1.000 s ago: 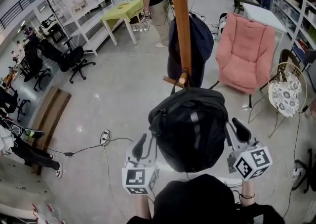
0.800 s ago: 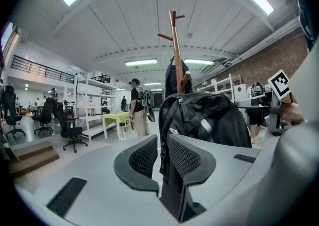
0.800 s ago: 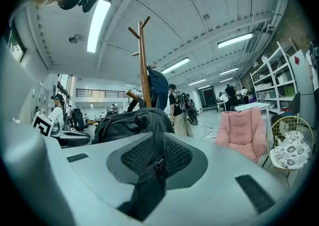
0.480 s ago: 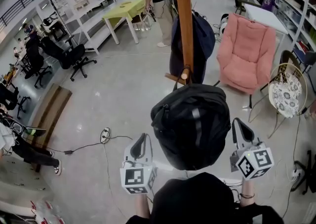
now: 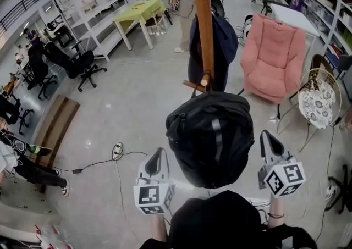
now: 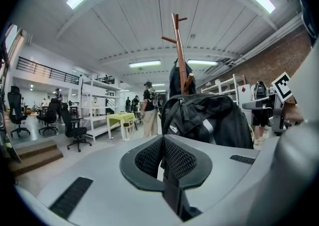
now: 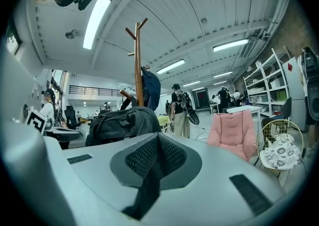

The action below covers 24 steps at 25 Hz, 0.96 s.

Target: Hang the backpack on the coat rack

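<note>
Backpack [image 5: 212, 138] and coat rack [image 5: 202, 22] block ahead; open floor [image 5: 126, 99] lies left.

The floor [image 5: 137, 105] is pale grey and glossy. Standing on it are a wooden coat rack [image 5: 201, 22], a pink armchair [image 5: 273, 58], a yellow-green table [image 5: 138, 11], a black office chair [image 5: 77, 66], white shelving [image 5: 82, 6] and a low wooden platform [image 5: 55, 127]. A power strip [image 5: 116, 153] with its cable lies on the floor. The coat rack carries a black backpack [image 5: 212, 138], with its top loop at a low peg [image 5: 204, 82], and a dark blue garment [image 5: 220, 44] higher up.
</note>
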Motion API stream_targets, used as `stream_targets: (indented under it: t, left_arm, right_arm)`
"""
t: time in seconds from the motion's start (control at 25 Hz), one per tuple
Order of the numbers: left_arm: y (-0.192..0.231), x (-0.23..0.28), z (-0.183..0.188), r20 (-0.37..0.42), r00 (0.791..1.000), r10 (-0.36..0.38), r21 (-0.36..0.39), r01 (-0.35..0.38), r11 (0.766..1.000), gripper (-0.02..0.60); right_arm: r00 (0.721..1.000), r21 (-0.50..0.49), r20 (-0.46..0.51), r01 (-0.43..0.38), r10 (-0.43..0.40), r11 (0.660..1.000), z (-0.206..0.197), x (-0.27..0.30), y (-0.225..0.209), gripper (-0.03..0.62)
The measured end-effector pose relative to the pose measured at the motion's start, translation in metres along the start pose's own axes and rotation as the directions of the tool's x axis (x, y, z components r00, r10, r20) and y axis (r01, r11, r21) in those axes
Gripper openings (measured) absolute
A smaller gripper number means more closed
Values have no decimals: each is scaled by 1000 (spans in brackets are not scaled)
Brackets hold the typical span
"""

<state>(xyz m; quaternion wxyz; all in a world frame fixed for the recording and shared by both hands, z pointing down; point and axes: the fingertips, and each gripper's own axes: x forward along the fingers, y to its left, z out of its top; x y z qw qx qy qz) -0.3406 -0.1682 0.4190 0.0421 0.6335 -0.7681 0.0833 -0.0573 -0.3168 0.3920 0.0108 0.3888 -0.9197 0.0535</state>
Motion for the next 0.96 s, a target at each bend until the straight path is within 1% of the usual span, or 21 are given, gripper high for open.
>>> stream_targets:
  t: [0.36,0.76,0.96]
  left_arm:
    - [-2,1,-4,-8,1000,-9,6,9,1000,18]
    - [-3,4,-2,-9,1000,-7,-7,7,1000,18]
    - [-1,4,-8,-21,1000,-8,-13,8,1000,18]
  right_arm:
    - [1000,-18,3,7,-6,1000,0,4,-1,12]
    - [1000,-6,0,11,-11,1000,-1,7,-4,12]
    - [1000,-4,-2,13,-13,1000,-1,8,-3,12]
